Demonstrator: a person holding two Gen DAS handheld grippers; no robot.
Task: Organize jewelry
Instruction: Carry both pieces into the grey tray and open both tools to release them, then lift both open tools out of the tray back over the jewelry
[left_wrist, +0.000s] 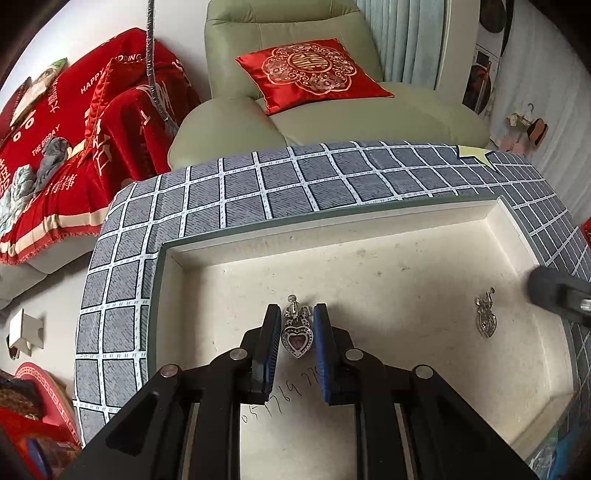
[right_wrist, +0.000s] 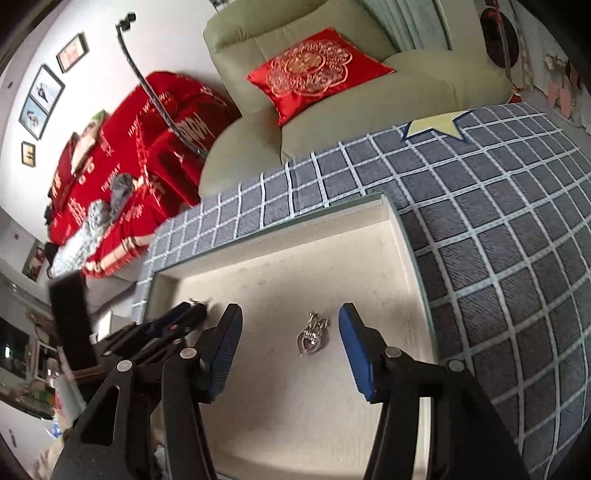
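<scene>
A shallow cream tray (left_wrist: 369, 218) lies on a grey checked cloth (left_wrist: 280, 181). Two silver heart pendants lie in it. My left gripper (left_wrist: 297, 314) is narrowly open, its blue pads on either side of the pink-stone heart pendant (left_wrist: 296, 334), not clearly touching it. The second heart pendant (left_wrist: 485, 317) lies to the right. In the right wrist view my right gripper (right_wrist: 290, 314) is wide open around that second pendant (right_wrist: 312, 336), which lies on the tray floor (right_wrist: 295, 406). The left gripper's fingers (right_wrist: 184, 314) show at left. The right gripper's tip (left_wrist: 554, 291) shows at the left view's edge.
A green armchair (left_wrist: 314, 110) with a red cushion (left_wrist: 314, 72) stands behind the table. A sofa with a red cover (left_wrist: 74, 147) is at left. A yellow star patch (right_wrist: 436, 125) is on the cloth. Handwritten digits (left_wrist: 277, 398) mark the tray floor.
</scene>
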